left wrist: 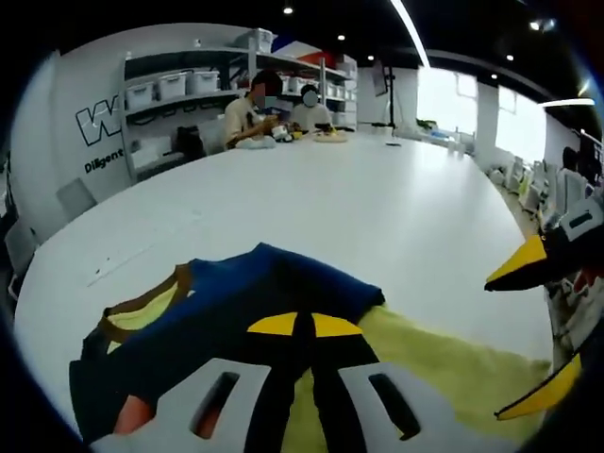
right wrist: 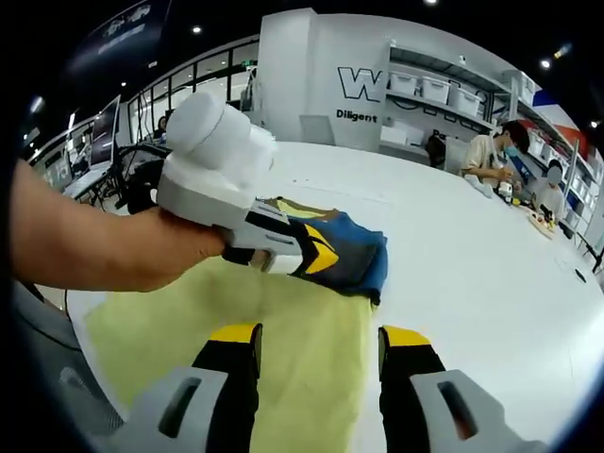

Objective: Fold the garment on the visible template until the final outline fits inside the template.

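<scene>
You work under bright, even light from ceiling strips (left wrist: 408,28) and small spotlights (right wrist: 196,29), with daylight pouring through the far windows (left wrist: 444,99), which blow out to white. The white table (left wrist: 377,217) shows soft glare and barely any shadow. Fisheye bending curves the shelves (left wrist: 179,90) and edges; your hand (right wrist: 113,250) looks slightly soft up close.

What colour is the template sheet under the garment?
Pale yellow. The template shows best in the right gripper view, with the dark blue garment at its far end.
</scene>
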Action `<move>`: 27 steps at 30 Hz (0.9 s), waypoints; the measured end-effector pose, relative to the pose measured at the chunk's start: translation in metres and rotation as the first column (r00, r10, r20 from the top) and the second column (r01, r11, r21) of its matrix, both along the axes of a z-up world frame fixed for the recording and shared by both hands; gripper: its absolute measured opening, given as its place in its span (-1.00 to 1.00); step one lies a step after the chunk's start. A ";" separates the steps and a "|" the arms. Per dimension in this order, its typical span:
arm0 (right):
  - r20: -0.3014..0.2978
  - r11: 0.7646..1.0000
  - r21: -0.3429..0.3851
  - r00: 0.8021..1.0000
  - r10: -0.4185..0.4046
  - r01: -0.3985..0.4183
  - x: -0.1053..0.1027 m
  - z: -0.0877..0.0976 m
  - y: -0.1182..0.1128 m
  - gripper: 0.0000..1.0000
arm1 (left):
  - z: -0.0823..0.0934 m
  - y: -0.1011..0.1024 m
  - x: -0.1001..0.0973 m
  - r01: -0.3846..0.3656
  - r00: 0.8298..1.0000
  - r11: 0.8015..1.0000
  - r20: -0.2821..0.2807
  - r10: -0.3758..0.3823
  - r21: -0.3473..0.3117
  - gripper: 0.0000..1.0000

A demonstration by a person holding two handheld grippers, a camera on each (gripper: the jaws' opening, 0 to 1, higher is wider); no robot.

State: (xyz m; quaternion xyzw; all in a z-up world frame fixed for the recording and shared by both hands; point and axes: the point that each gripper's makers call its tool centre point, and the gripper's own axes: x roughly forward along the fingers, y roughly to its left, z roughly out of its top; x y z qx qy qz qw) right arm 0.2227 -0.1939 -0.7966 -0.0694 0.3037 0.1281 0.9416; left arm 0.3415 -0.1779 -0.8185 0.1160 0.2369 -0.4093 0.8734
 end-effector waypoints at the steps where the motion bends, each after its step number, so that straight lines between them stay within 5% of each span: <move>1: 0.000 1.000 0.001 1.000 0.001 -0.001 0.000 0.000 0.000 -0.03 | 0.003 0.003 0.002 -0.008 1.000 1.000 0.000 0.008 -0.007 -0.92; 11: -0.002 1.000 -0.006 1.000 0.009 -0.009 0.000 0.000 0.002 -0.03 | 0.037 0.067 0.038 -0.132 0.989 0.991 0.067 0.134 -0.034 -0.92; 27: -0.016 0.999 -0.020 0.999 0.033 -0.034 -0.002 -0.004 0.008 -0.03 | 0.032 0.168 0.060 -0.320 0.945 0.947 0.067 0.321 -0.029 -0.94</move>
